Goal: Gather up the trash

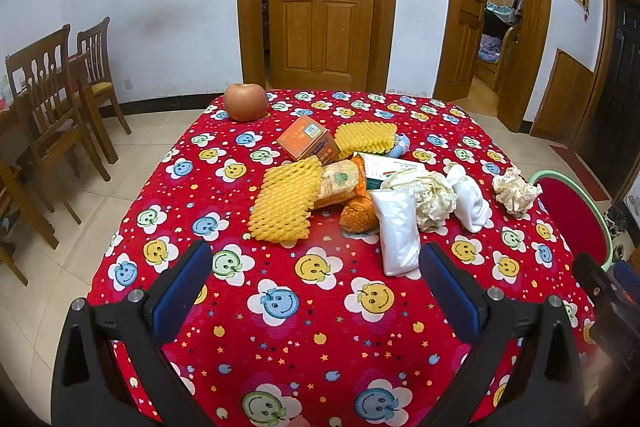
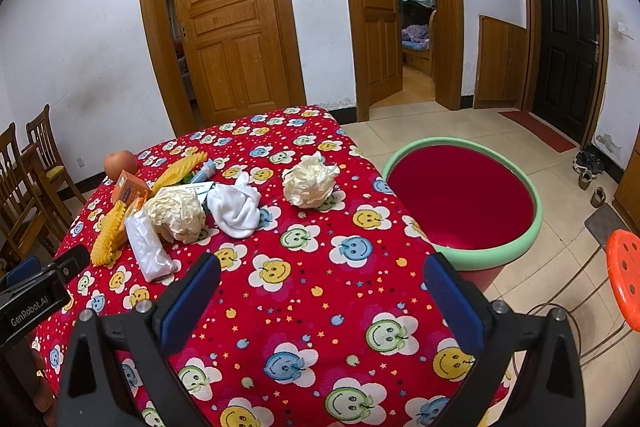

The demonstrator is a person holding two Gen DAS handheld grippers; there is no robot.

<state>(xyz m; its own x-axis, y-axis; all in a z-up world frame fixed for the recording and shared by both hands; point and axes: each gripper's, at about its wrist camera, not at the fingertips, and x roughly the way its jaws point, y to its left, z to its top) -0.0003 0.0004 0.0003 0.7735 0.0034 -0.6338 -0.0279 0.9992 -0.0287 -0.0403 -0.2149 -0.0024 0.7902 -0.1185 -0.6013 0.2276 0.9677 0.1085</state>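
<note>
A pile of trash lies on the red smiley tablecloth (image 1: 304, 311): two yellow foam nets (image 1: 286, 201), an orange box (image 1: 308, 139), a white plastic packet (image 1: 396, 229), a crumpled paper ball (image 1: 434, 197), a white cloth (image 1: 470, 199) and a second crumpled paper ball (image 1: 514, 189) apart to the right. My left gripper (image 1: 314, 267) is open and empty, hovering short of the pile. My right gripper (image 2: 320, 279) is open and empty over the cloth, short of the paper ball (image 2: 310, 181). A red bin with a green rim (image 2: 532, 231) stands beside the table's right edge.
An apple (image 1: 245, 102) sits at the table's far left corner. Wooden chairs (image 1: 56, 99) stand on the left. An orange stool (image 2: 626, 271) stands right of the bin. Doors and a tiled floor lie beyond.
</note>
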